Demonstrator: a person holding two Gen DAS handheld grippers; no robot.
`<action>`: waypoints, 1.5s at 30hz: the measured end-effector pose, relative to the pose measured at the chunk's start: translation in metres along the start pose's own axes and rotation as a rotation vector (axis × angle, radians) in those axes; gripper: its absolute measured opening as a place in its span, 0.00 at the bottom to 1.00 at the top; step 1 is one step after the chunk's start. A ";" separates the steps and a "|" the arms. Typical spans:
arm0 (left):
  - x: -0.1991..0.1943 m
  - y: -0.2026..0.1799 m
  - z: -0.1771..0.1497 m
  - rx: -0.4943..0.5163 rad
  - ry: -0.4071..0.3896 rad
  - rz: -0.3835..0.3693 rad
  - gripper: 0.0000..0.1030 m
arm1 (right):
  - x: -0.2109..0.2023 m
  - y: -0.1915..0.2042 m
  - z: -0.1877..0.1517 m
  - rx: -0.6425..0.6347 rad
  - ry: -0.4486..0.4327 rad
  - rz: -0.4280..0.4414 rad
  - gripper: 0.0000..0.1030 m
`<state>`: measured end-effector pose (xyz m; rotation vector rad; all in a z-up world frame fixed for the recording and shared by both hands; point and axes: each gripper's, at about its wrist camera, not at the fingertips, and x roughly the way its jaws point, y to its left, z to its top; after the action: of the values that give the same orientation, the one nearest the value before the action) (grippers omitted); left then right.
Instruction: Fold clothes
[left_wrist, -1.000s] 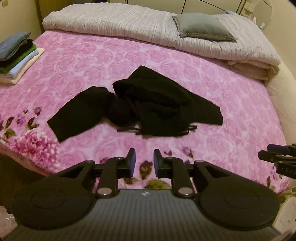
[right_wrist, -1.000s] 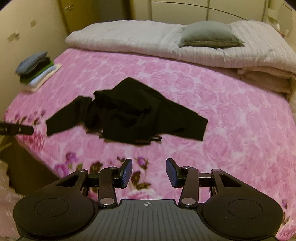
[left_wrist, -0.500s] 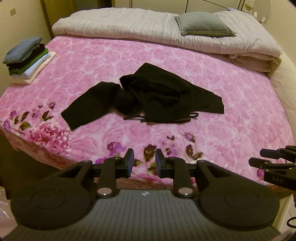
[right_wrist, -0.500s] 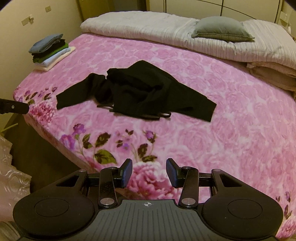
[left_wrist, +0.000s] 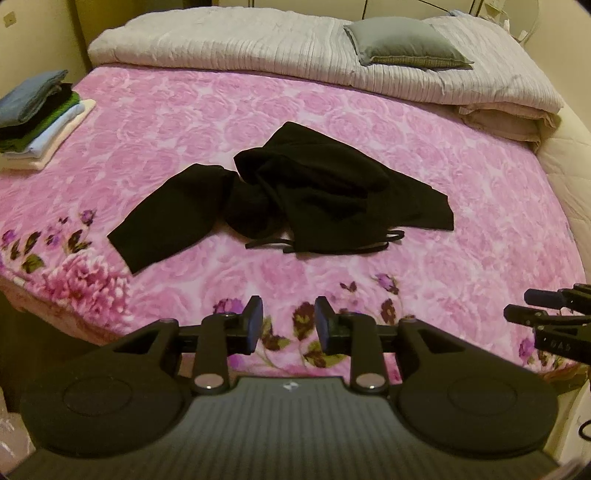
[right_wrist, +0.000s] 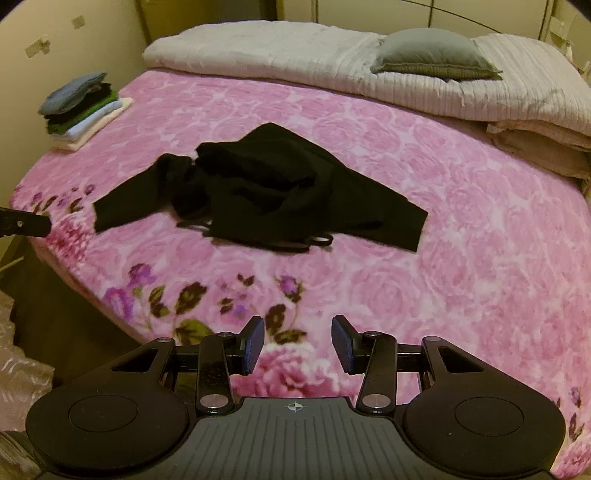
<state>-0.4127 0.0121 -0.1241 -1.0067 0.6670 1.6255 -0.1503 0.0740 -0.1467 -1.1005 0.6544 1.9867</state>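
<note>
Near the middle of the bed, a little toward its foot edge, one black garment is lying crumpled on the pink rose blanket, with one long flat piece trailing out toward the bed's left side and thin black straps poking out along the side nearest the foot edge. It is looking soft, limp and light, so I'd judge it will be sagging and bunching the moment it is lifted; the flat trailing end and the opposite corner are looking like the cleanest places to pinch for spreading it out, rather than the heaped centre.

The left hand-held gripper is hovering off the foot edge, jaws parted by a moderate gap and gripping nothing. The right hand-held gripper is hanging likewise short of the garment, its jaws spread a bit wider, also empty.

By my count: one garment waiting to be folded, one stack of folded clothes sitting at the bed's far left corner, one grey pillow resting on one pale rolled quilt along the head edge, and two grippers.
</note>
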 end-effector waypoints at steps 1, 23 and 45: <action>0.009 0.009 0.005 0.011 0.005 -0.010 0.25 | 0.006 0.000 0.004 0.005 0.001 -0.012 0.43; 0.216 0.154 0.086 0.214 0.154 -0.084 0.34 | 0.183 0.110 0.057 -0.100 0.153 -0.174 0.43; 0.319 0.137 0.089 0.217 0.049 -0.047 0.04 | 0.325 0.117 0.062 -0.648 0.022 -0.162 0.08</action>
<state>-0.5950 0.2018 -0.3679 -0.8989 0.8280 1.4570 -0.3852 0.1711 -0.3881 -1.4919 -0.0954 2.0946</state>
